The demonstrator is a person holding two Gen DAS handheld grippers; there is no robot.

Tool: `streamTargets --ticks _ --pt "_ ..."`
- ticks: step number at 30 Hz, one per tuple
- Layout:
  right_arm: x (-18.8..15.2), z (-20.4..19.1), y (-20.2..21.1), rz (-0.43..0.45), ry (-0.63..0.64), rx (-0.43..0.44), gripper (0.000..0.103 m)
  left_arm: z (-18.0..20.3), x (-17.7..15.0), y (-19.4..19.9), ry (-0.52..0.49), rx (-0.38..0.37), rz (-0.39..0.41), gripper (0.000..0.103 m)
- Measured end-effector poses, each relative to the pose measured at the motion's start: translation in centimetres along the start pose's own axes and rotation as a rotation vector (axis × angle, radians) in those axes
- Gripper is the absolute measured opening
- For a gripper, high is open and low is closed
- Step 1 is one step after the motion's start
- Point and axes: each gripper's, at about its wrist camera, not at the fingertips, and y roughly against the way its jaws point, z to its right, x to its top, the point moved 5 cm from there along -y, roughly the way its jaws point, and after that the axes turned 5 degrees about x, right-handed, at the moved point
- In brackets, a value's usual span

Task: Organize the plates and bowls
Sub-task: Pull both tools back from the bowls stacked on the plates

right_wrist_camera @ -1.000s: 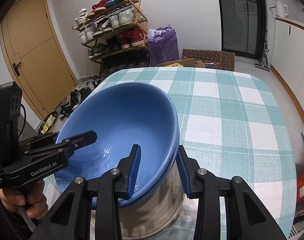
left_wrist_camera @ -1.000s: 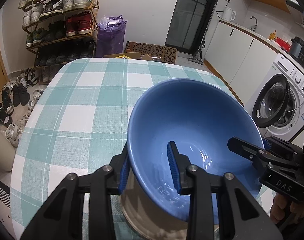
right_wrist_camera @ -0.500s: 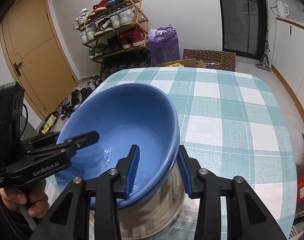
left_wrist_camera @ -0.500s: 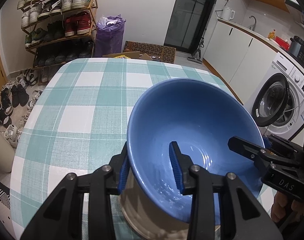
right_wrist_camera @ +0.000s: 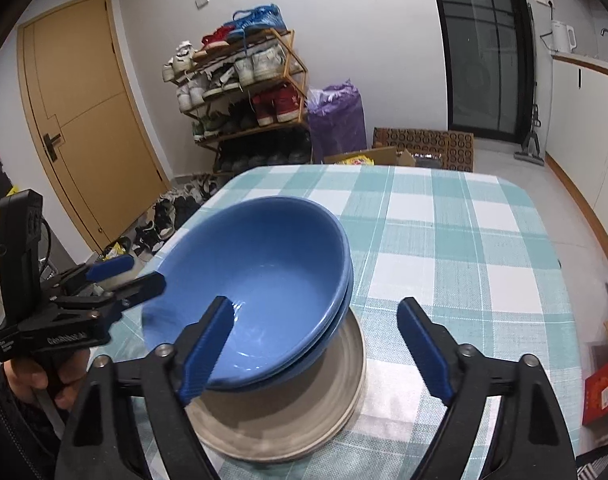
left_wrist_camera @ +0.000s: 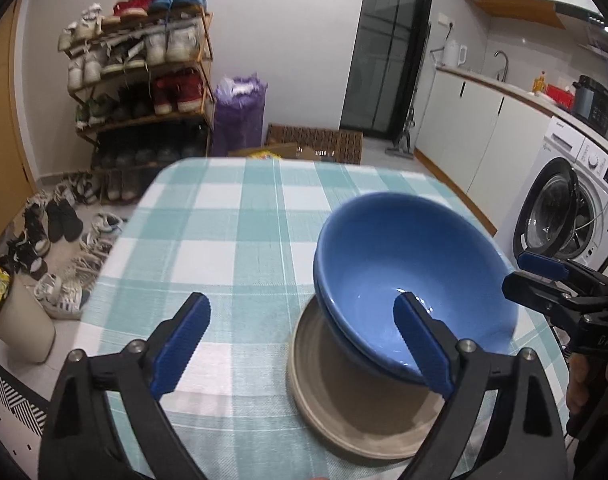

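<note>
Two nested glossy blue ceramic bowls (left_wrist_camera: 408, 280) rest tilted on stacked beige round plates (right_wrist_camera: 296, 424), on the teal-and-white checked tabletop (left_wrist_camera: 232, 240). Left gripper (left_wrist_camera: 304, 344) and right gripper (right_wrist_camera: 316, 344) fingers have just opened wide, gripping nothing.

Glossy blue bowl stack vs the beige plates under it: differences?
The glossy blue bowl stack is deep and shiny; the beige plates are shallow and matte. The bowls sit on top, tilted; the plates lie flat on the checked tablecloth. The bowls overhang the plates' rim on one side. Both are round, nested stacks.
</note>
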Motion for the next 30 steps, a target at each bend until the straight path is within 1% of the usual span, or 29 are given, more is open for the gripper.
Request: streamTargets --ticks 1,2,3,6,14,18,24,30 --pt "-0.1 -0.1 0.3 0.006 0.003 0.004 0.092 -0.2 -0.1 0.4 -0.002 0.006 0.009 0.100" --pt "-0.2 -0.3 0.6 0.016 0.007 0.008 0.100 -0.3 -0.1 0.8 -0.004 0.009 0.019 0.103" --pt "-0.3 -0.6 1.1 0.039 0.014 0.013 0.102 -0.4 -0.2 1.5 -0.009 0.010 0.040 0.103" --pt "-0.8 -1.1 2.0 0.077 0.028 0.024 0.102 -0.7 -0.5 2.8 -0.015 0.025 0.084 0.103" --pt "-2.7 -2.6 3.7 0.131 0.088 0.013 0.102 -1.7 -2.6 4.5 -0.007 0.071 0.113 0.103" --pt "-4.0 -2.9 4.1 0.144 0.099 0.011 0.102 -1.9 -3.6 5.0 -0.005 0.088 0.142 0.103" --pt "-6.0 -3.4 4.6 0.170 0.120 0.004 0.102 -1.5 -4.9 5.7 -0.037 0.112 0.189 0.103" --pt "-6.8 -3.8 5.2 0.208 0.149 0.006 0.102 -1.3 -5.7 5.8 -0.054 0.118 0.217 0.103"
